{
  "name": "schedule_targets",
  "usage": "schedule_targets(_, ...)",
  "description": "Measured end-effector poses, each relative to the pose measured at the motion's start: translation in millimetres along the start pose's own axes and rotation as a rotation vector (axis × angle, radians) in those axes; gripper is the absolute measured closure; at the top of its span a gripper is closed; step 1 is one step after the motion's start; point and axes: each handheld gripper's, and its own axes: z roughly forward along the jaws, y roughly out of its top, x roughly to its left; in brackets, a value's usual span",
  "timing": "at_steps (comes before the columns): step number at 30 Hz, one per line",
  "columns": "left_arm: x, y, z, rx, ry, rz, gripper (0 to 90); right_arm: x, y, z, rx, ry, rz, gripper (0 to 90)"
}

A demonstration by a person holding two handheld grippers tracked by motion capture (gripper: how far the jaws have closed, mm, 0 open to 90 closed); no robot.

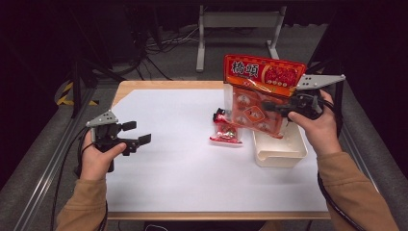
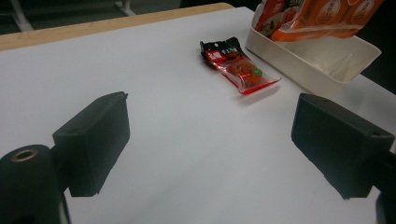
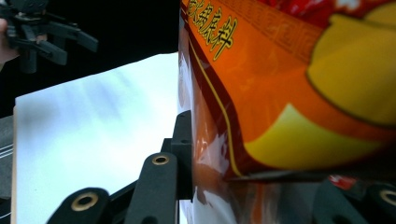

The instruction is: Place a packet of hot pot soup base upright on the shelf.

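Right hand-held gripper (image 1: 274, 108) clamped on orange snack bag (image 1: 257, 98) above white tray (image 1: 281, 149); left hand-held gripper (image 1: 137, 133) wide, empty

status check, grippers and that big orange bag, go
Right gripper shut on orange bag, held above white tray. Left gripper open, holding nothing. Small red packet lies beside tray, not blocking.

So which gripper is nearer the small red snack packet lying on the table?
Right. The right gripper holds the big orange bag just beside the small packet; the left gripper hangs open farther off across the white sheet.
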Motion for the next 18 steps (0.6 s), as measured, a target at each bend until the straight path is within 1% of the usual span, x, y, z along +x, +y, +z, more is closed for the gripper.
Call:
schedule_targets(4,0.3,-0.3,0.3,0.0,-0.001,0.0,12.2,-6.8,-1.6,-7.0,-0.011,-0.036,0.007,70.5)
schedule_targets(9,0.9,-1.1,1.2,0.002,-0.004,-0.011,12.2,-12.8,-1.5,-14.5,-0.018,-0.06,0.018,70.5)
schedule_targets(10,0.8,-1.5,1.3,0.006,-0.007,-0.017,12.2,-14.2,-1.3,-16.6,-0.021,-0.066,0.021,70.5)
schedule_targets(11,1.5,-1.6,1.5,0.004,-0.011,-0.012,12.2,-16.5,-1.6,-20.8,-0.029,-0.079,0.026,70.5)
schedule_targets(12,1.8,-1.7,1.2,-0.001,-0.026,-0.021,12.2,-17.4,-2.1,-22.7,-0.033,-0.084,0.03,70.5)
schedule_targets(13,1.8,-1.7,1.2,-0.001,-0.026,-0.021,12.2,-17.4,-2.1,-22.7,-0.033,-0.084,0.03,70.5)
schedule_targets(14,1.7,-1.7,1.1,-0.007,-0.034,-0.028,12.2,-17.8,-2.7,-24.0,-0.034,-0.087,0.036,70.5)
schedule_targets(16,1.6,-1.6,1.1,-0.008,-0.033,-0.031,12.2,-20.0,-5.7,-28.0,-0.042,-0.097,0.058,70.5)
schedule_targets(17,1.6,-1.7,1.2,-0.007,-0.033,-0.031,12.2,-21.2,-8.2,-29.9,-0.047,-0.108,0.083,70.5)
schedule_targets(18,1.7,-1.7,1.3,-0.007,-0.034,-0.032,12.2,-21.2,-8.2,-29.9,-0.047,-0.108,0.083,70.5)
